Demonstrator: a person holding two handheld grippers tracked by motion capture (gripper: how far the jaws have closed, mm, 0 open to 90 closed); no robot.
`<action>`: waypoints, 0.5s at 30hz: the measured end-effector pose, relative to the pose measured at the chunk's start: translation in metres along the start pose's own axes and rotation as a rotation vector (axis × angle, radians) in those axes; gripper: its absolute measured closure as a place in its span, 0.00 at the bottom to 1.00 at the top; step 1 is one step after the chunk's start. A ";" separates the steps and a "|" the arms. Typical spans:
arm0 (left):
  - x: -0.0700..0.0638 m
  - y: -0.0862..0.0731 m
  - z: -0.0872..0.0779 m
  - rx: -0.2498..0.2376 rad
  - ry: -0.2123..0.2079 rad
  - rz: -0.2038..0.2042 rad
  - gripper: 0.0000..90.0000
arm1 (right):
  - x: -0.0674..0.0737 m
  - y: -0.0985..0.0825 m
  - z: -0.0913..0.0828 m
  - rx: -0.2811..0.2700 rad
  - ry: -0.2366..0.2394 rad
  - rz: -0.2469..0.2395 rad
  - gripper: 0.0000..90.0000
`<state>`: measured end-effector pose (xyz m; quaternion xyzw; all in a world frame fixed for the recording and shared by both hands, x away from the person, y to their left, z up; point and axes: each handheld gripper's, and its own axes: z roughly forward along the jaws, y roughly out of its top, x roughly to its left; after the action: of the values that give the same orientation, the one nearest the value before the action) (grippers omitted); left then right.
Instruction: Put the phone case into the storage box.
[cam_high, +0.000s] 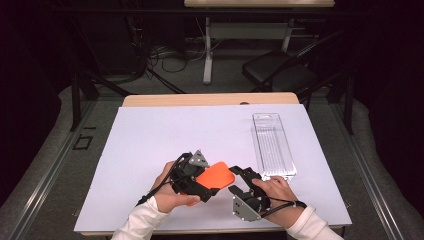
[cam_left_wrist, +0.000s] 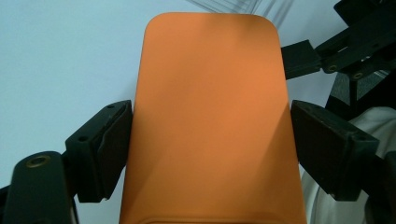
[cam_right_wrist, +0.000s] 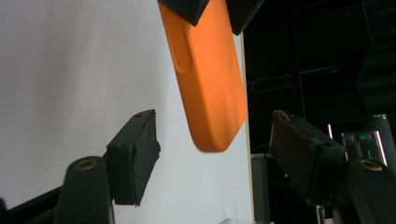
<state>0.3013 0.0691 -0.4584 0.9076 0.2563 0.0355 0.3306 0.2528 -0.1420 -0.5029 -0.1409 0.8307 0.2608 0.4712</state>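
The left gripper (cam_high: 212, 182) clamps the orange case (cam_high: 215, 176) by its long edges, holding it above the white sheet (cam_high: 150, 145). The right gripper (cam_high: 239, 179) stands with jaws apart around the case's free end, not touching it. A clear plastic tray (cam_high: 272, 145) lies near, beyond the right hand (cam_high: 275, 190).

We see a large white sheet (cam_high: 165, 150) covering most of the bench (cam_high: 210, 99), whose pale wooden edge shows along the far side. On the sheet, toward the right, lies a long clear plastic tray (cam_high: 273, 145), ribbed inside, its length running away from us. Beyond the bench, a black chair (cam_high: 280, 70) stands on the grey floor near the white leg of another table (cam_high: 207, 50), with dark cables (cam_high: 165, 60) tangled beside it.
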 end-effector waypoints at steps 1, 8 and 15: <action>-0.002 0.001 0.001 0.001 0.000 0.003 0.18 | 0.000 0.001 0.001 -0.005 -0.002 -0.010 0.37; -0.009 0.003 0.006 0.008 -0.015 0.016 0.18 | 0.003 0.003 0.006 0.004 -0.022 -0.050 0.40; -0.010 0.003 0.009 0.015 -0.021 0.021 0.18 | 0.005 0.003 0.010 -0.003 -0.030 -0.080 0.45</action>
<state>0.2956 0.0569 -0.4627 0.9130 0.2435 0.0275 0.3263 0.2558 -0.1341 -0.5101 -0.1705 0.8169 0.2449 0.4935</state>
